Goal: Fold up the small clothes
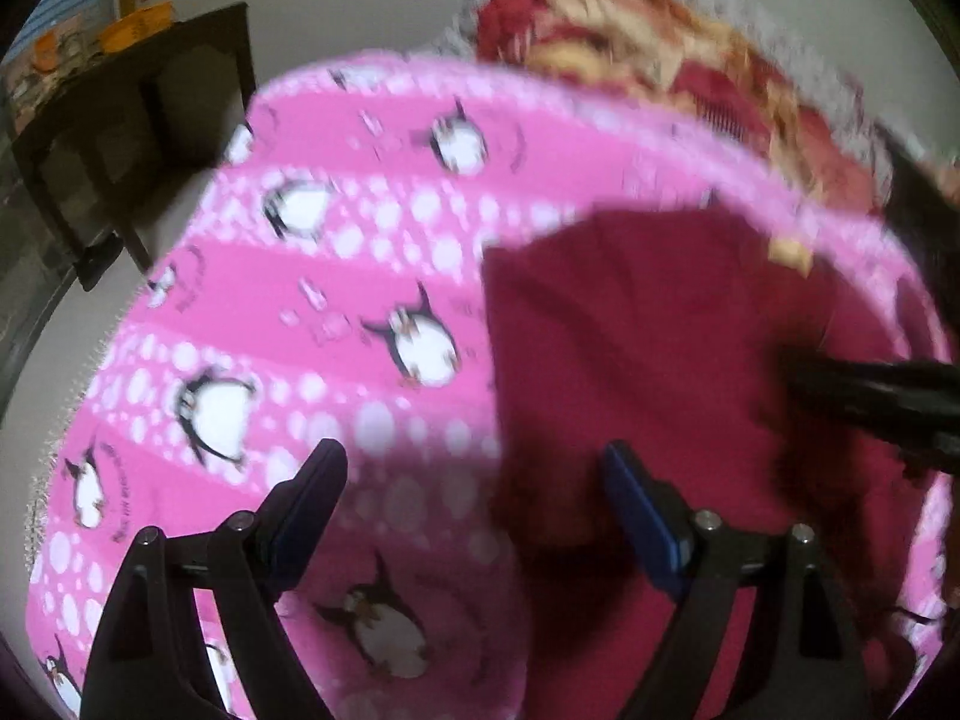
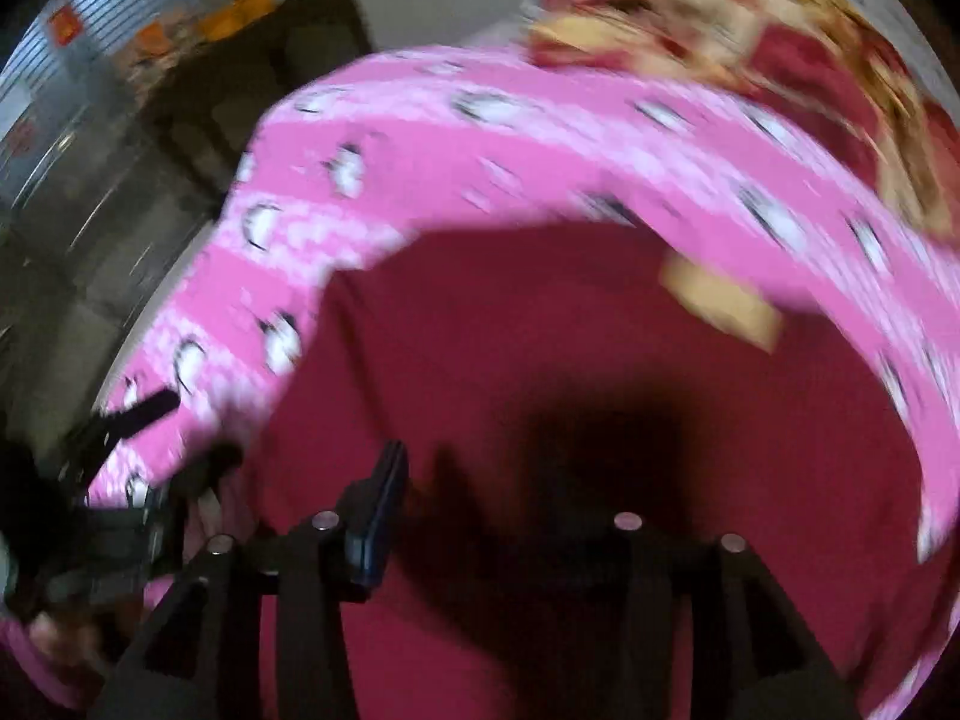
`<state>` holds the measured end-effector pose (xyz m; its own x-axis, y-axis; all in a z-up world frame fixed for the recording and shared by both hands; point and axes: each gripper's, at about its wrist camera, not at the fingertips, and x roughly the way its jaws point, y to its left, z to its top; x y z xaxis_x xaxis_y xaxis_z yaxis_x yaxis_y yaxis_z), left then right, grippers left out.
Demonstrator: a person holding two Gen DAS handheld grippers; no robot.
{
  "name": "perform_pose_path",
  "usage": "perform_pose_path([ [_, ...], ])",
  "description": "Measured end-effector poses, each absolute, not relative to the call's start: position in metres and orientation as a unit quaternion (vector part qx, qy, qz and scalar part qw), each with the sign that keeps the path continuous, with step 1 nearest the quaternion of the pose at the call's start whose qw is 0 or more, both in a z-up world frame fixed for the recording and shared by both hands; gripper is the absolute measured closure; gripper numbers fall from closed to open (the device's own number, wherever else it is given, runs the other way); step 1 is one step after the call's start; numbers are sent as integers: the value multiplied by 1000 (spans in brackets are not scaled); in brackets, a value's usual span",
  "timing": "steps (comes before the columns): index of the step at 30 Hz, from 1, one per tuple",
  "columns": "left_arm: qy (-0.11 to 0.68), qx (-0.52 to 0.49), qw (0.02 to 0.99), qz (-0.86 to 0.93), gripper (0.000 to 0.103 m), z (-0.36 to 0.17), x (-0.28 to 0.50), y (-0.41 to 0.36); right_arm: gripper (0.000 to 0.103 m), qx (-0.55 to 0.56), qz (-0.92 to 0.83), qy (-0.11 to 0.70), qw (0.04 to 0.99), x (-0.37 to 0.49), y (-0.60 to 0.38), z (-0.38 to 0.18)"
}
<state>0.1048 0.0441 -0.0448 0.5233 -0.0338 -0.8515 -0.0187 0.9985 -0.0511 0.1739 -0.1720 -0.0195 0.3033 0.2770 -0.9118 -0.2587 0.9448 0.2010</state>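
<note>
penguin blanket [image 1: 372,276] under dark red garment [image 1: 630,330], left gripper [image 1: 474,498] agape

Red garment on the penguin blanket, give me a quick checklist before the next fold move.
1. Left tool open, nothing between its pads: ok.
2. Right tool free of cloth: cannot tell, shadowed and blurred.
3. Red garment lies on the penguin blanket: ok.
4. Garment flat, edges aligned: cannot tell, blur.
5. Tan label visible at the far edge: ok.
</note>
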Motion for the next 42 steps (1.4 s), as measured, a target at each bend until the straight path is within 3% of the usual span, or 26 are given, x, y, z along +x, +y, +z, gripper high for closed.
perform_pose_path([
  [5,513,-17,858,8,17,-74,106,38,52,10,98,590,801,148,-231,-43],
  [13,496,2,868,15,16,-46,100,34,47,65,9,525,848,118,-331,3],
  [21,490,6,871,2,16,-40,109,10,47,49,8,509,859,141,-325,-14],
  [22,491,10,871,2,16,-41,109,6,63,38,5,510,860,144,-323,-17],
  [23,492,13,871,2,16,-42,110,3,86,26,-1,513,858,147,-322,-20],
  [25,493,16,870,3,16,-45,109,0,91,26,-10,508,861,150,-328,-23],
  [33,500,27,865,8,16,-56,112,-7,91,36,-13,490,871,136,-326,-7],
  [38,500,29,865,10,16,-56,111,-9,71,37,21,498,866,117,-313,-5],
  [42,497,29,867,8,16,-50,108,-12,71,19,5,537,843,118,-312,-37],
])
